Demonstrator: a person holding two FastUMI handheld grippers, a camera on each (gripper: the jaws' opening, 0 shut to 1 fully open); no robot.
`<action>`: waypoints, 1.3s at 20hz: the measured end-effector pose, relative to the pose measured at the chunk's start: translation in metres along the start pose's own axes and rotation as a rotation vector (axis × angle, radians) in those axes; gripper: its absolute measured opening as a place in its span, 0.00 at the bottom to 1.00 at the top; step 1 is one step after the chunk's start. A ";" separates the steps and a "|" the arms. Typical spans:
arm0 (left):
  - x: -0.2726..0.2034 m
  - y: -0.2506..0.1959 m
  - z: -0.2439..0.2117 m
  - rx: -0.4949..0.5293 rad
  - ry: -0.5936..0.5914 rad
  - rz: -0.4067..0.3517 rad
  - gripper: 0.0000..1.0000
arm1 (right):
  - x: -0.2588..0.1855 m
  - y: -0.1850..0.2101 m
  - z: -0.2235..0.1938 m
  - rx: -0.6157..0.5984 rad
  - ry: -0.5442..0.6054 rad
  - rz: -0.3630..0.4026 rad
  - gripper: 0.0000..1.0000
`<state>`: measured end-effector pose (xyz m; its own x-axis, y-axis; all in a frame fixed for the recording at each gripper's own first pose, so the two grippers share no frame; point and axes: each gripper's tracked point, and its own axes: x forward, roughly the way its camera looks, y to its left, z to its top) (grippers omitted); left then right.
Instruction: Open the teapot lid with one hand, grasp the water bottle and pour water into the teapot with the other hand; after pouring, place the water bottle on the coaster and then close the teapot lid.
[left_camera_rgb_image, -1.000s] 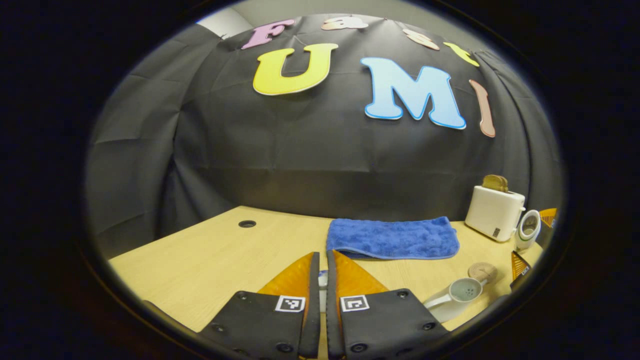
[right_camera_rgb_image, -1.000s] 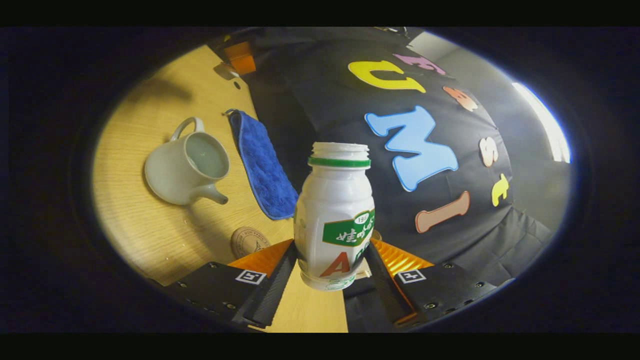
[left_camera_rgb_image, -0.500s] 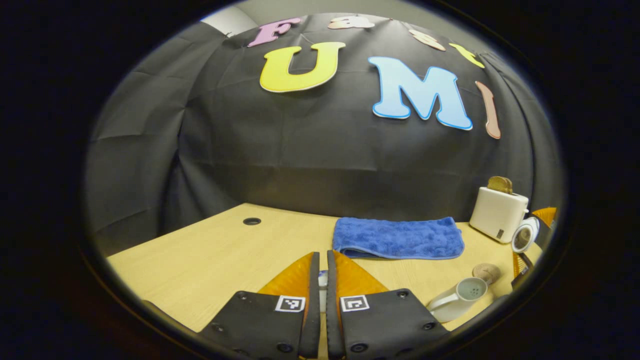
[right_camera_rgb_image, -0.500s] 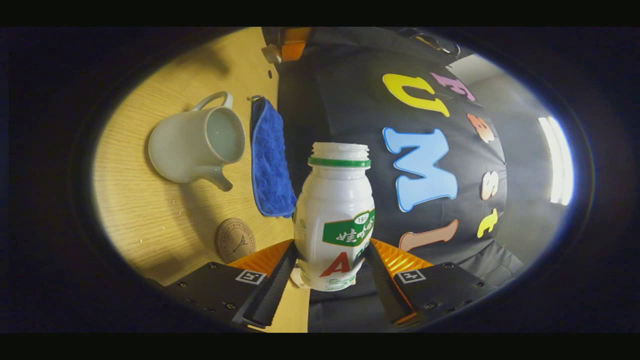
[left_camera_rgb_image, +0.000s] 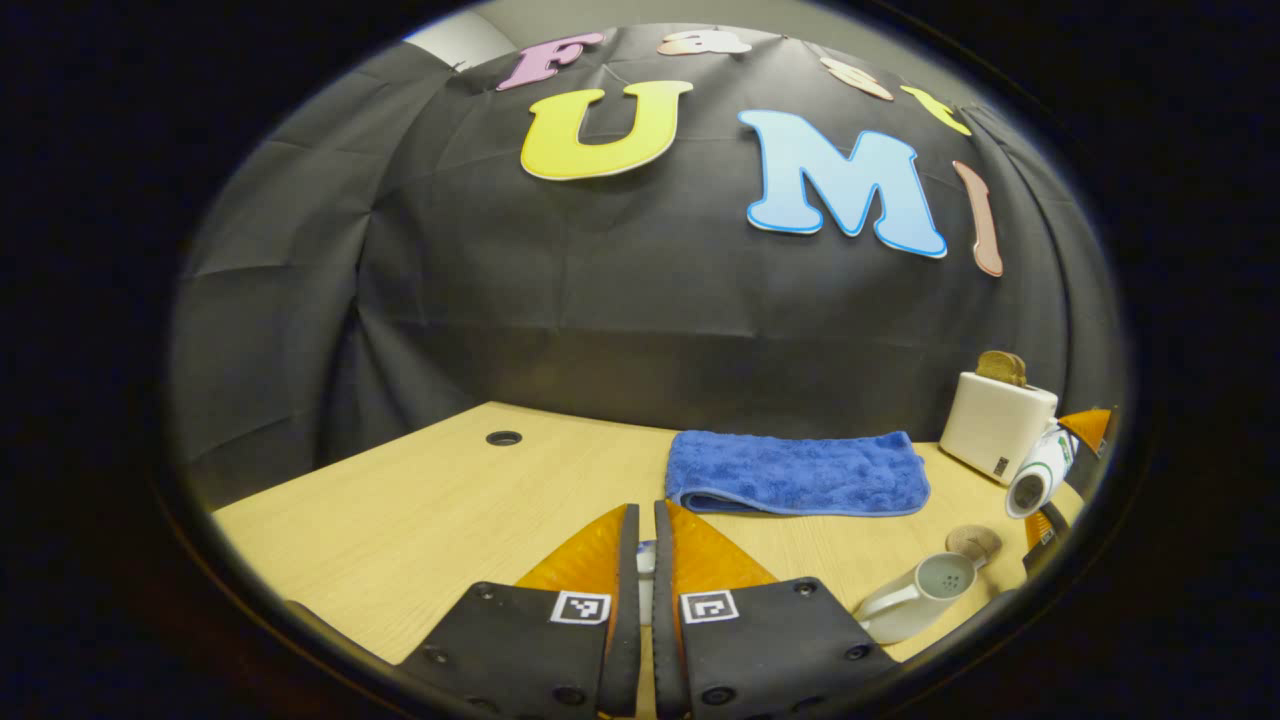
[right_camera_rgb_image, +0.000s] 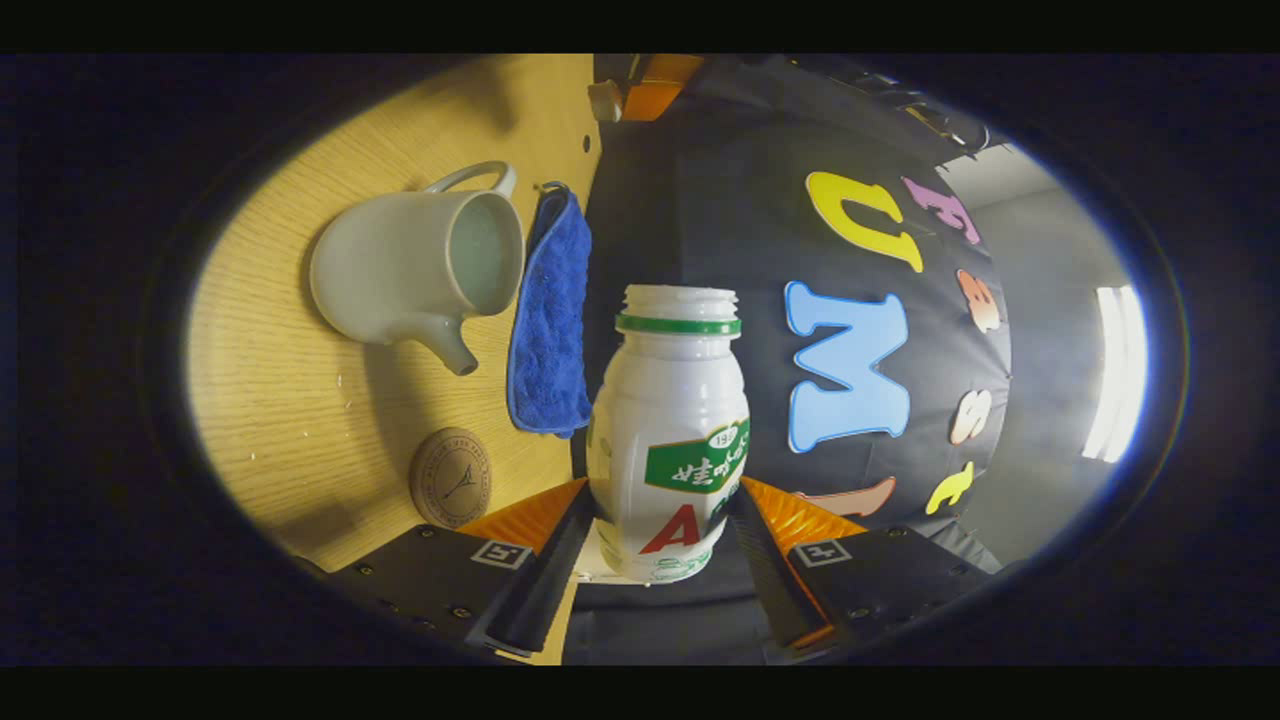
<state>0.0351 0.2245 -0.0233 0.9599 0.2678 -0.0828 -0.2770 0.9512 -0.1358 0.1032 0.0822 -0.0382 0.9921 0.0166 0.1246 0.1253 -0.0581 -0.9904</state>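
Note:
My right gripper (right_camera_rgb_image: 665, 490) is shut on the white water bottle (right_camera_rgb_image: 670, 440), which has a green neck ring and no cap. The right gripper view is rolled, and the bottle lies tipped on its side. In the left gripper view the bottle (left_camera_rgb_image: 1040, 470) hangs tilted above the table's right end. The white teapot (right_camera_rgb_image: 420, 260) stands open on the table, spout toward the round coaster (right_camera_rgb_image: 450, 477). My left gripper (left_camera_rgb_image: 645, 510) is shut on a small white piece, the teapot lid (left_camera_rgb_image: 647, 560), mostly hidden by the fingers. Teapot (left_camera_rgb_image: 915, 595) and coaster (left_camera_rgb_image: 972, 541) sit low right.
A folded blue towel (left_camera_rgb_image: 800, 475) lies at the back of the wooden table (left_camera_rgb_image: 430, 510). A white toaster (left_camera_rgb_image: 1000, 420) with toast stands at the far right. A cable hole (left_camera_rgb_image: 503, 438) is at the back left. The towel (right_camera_rgb_image: 548, 320) lies just beyond the teapot.
The right gripper has rolled further, tipping the bottle more onto its side, and has come closer to the teapot. The left gripper has stayed almost still, holding the lid.

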 end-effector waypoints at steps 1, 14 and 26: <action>0.000 0.000 -0.001 -0.001 0.001 0.000 0.12 | 0.000 0.000 0.000 -0.014 -0.002 -0.001 0.80; 0.000 0.002 -0.001 -0.007 0.003 0.002 0.15 | -0.003 -0.006 0.004 -0.131 -0.041 -0.040 0.80; -0.001 0.000 -0.002 -0.013 0.008 -0.004 0.15 | 0.006 -0.029 0.006 -0.197 -0.063 -0.068 0.80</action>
<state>0.0339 0.2237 -0.0251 0.9607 0.2626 -0.0905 -0.2738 0.9502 -0.1492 0.1053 0.0896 -0.0088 0.9795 0.0892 0.1804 0.1973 -0.2490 -0.9482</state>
